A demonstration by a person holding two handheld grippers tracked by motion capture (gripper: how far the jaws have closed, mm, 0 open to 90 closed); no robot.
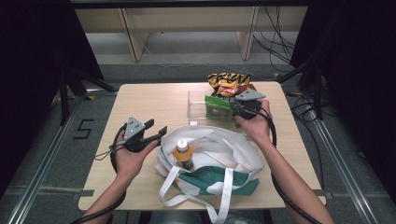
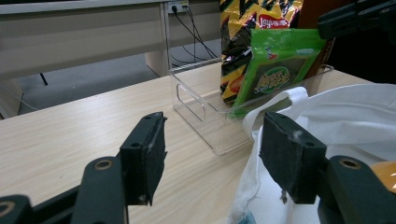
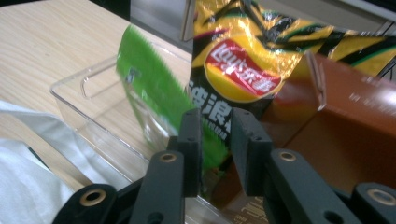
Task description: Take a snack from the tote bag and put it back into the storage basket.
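Observation:
A green snack packet (image 1: 217,105) (image 2: 275,65) (image 3: 149,88) stands tilted in a clear plastic bin (image 1: 196,105) (image 2: 196,102) (image 3: 88,93), in front of a yellow-black chip bag (image 1: 229,81) (image 2: 252,18) (image 3: 238,56) and a brown box (image 3: 345,121). My right gripper (image 1: 235,106) (image 3: 215,135) is at the bin's right end. Its jaws stand slightly apart, with the green packet just left of them and nothing pressed between the pads. My left gripper (image 1: 158,126) (image 2: 215,149) hovers open and empty left of a white and green tote bag (image 1: 219,158) (image 2: 345,121).
An orange-capped bottle (image 1: 183,151) stands inside the tote's open mouth. The tote's straps (image 1: 224,196) hang toward the table's front edge. Bare wooden tabletop (image 1: 149,102) stretches left of the bin. Cables lie on the floor behind the table.

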